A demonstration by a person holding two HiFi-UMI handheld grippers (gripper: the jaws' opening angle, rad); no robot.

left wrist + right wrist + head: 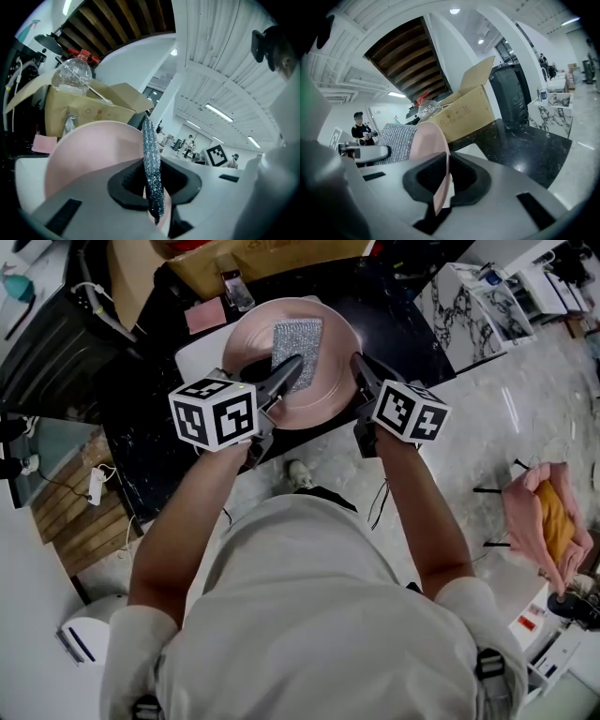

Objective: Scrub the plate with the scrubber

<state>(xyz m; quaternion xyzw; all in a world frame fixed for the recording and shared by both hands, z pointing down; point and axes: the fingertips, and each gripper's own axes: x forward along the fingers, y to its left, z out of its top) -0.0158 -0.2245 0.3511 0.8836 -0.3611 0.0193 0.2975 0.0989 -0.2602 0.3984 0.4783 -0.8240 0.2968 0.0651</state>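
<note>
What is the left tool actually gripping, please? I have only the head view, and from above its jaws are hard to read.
Observer: In the left gripper view, the left tool is shut on the scrubber, which stands edge-on between its jaws.
Operator: Thank you. Does the right tool really hold the plate?
Observer: Yes. The right gripper view shows the right tool shut on the plate, with the pink rim pinched between its jaws.
Operator: Is anything behind the plate?
Observer: A clear plastic bottle with a red cap shows above an open cardboard box.
</note>
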